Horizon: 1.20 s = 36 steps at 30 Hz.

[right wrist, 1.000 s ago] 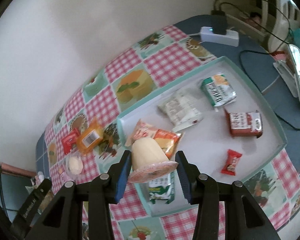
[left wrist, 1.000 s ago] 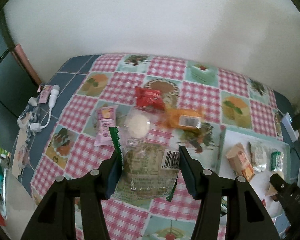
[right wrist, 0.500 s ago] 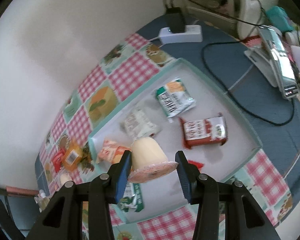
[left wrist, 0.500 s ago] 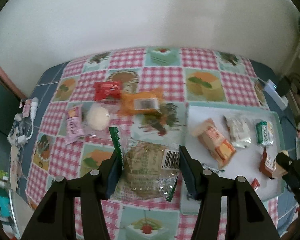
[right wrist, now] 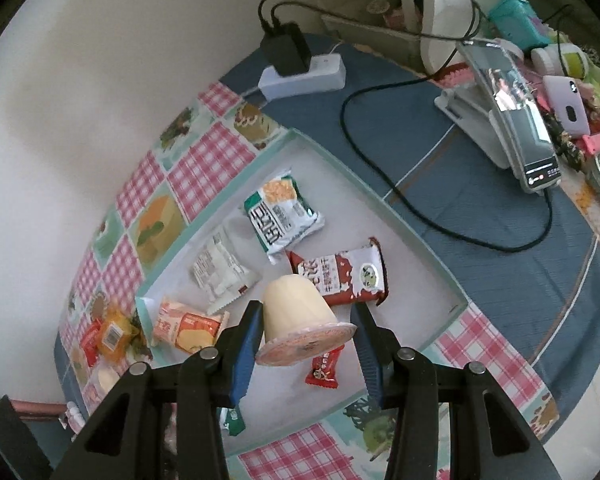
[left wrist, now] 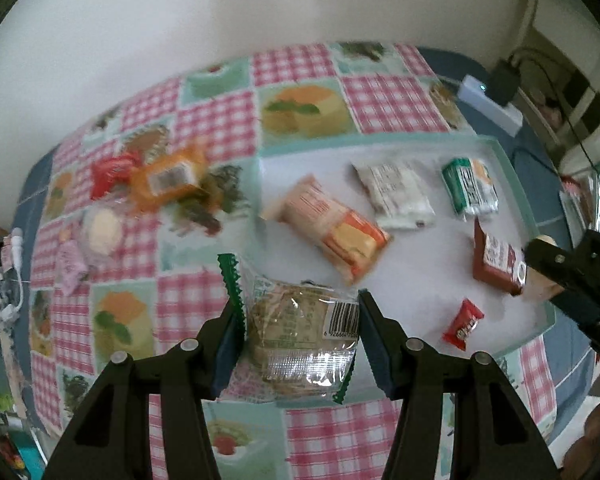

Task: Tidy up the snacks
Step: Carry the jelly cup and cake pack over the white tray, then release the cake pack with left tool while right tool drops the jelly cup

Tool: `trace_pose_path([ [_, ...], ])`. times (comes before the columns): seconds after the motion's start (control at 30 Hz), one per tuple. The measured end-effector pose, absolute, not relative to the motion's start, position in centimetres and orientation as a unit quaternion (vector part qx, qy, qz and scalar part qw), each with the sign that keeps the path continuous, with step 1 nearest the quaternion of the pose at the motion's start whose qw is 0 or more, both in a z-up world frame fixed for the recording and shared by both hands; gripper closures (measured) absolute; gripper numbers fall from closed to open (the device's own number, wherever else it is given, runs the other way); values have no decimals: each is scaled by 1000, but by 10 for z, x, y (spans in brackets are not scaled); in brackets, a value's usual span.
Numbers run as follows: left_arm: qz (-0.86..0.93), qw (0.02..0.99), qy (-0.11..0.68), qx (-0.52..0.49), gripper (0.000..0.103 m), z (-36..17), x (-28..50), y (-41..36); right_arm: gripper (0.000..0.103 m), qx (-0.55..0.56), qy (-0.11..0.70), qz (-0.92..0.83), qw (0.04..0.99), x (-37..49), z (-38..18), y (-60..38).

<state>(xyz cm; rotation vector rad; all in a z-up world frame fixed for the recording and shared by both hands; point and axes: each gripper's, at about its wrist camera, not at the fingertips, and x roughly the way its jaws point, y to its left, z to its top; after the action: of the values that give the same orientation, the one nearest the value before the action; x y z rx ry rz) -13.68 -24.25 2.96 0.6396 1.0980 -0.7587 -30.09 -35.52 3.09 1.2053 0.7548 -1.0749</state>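
My left gripper is shut on a clear packet of brown cake with green crimped ends, held above the near-left edge of the mint-rimmed white tray. My right gripper is shut on a cream pudding cup with a pink lid, above the tray, and shows at the right in the left wrist view. In the tray lie an orange cracker pack, a white packet, a green packet, a red-brown packet and a small red candy.
On the checked tablecloth, left of the tray, lie an orange packet, a red packet, a round white snack and a pink packet. A power strip, black cable and phone on a stand sit right of the tray.
Both grippers moved right over the table with their snacks still held. The left one now hangs at the tray's edge; the right one is further over the tray's right half.
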Motion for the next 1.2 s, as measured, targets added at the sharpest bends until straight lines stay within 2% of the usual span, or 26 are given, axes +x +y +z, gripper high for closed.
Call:
trace_pose_path([
  [0.4,-345,727,508,308,45,7,-143,-253,55,518,379,-472,605,-290,0,-354],
  [0.87,-362,718,504,316,45,7,-153,-259,55,515,384,-475,602,-288,-2,-354],
  [0.97,-366,713,510,311,43,8,-152,-259,55,516,384,-473,602,-288,-3,-354],
  [1.1,-364,719,502,314,34,11,-152,-259,55,517,386,-474,599,-288,-4,-354],
  [1.2,-360,722,505,308,32,14,-149,-257,55,514,388,-475,600,-288,-3,-354],
])
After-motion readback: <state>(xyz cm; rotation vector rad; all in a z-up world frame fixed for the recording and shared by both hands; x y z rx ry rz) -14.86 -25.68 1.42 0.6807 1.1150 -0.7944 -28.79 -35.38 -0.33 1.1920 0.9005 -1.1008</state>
